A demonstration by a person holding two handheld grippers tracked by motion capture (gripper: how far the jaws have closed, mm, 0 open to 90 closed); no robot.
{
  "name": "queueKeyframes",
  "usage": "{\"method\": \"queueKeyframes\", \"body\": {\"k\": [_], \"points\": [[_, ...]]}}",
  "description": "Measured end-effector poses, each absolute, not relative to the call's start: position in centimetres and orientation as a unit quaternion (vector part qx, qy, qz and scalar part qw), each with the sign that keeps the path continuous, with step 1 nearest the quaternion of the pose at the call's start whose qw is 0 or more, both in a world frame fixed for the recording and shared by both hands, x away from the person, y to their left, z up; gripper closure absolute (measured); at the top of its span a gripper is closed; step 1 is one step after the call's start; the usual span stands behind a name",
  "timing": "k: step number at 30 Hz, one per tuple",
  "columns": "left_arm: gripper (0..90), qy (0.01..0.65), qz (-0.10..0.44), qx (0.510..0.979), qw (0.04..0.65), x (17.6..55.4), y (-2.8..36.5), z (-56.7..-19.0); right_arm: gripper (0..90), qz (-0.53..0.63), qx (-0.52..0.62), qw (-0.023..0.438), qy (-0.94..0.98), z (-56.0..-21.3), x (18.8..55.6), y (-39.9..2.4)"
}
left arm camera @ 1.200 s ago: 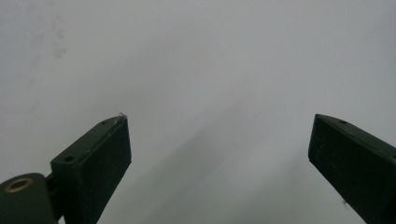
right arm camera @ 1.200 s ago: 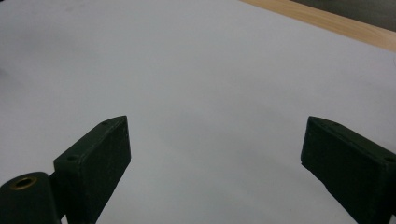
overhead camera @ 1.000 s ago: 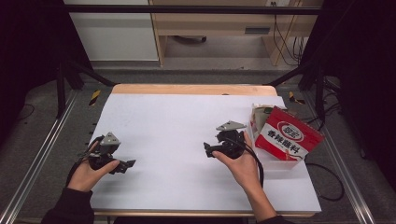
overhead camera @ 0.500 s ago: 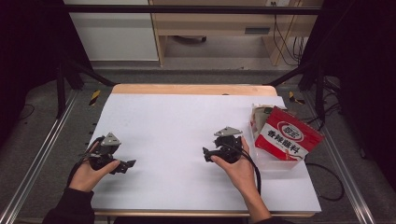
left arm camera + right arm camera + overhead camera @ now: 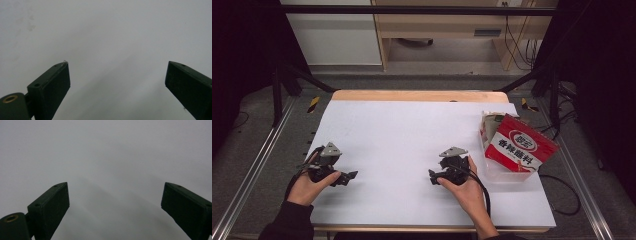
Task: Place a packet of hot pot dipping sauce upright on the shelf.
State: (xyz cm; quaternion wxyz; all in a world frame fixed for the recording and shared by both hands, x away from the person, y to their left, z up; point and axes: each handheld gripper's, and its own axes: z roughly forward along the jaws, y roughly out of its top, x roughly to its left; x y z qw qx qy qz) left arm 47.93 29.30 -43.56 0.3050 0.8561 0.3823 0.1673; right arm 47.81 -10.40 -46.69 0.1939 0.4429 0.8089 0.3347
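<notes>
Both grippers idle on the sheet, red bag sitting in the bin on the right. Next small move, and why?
Probably swing the right gripper right, toward the red bag in the clear bin. It is the nearer one, its jaws stand wide apart with nothing between them, and they now point left, away from the bag. The left gripper is also open, far across the white sheet.

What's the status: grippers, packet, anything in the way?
Left gripper open, empty. Right gripper open, empty. Red packet untouched in clear tub. Nothing between.
</notes>
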Motion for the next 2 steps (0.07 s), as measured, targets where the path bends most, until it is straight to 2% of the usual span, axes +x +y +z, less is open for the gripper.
{"method": "queueKeyframes", "body": {"k": [2], "points": [[5.9, 0.381, 0.169, 0.855, 0.307, 47.93, 29.26, -43.46, 8.7, 0.333, 0.444, 0.198, 0.808, -46.70, 47.82, -10.31]]}}
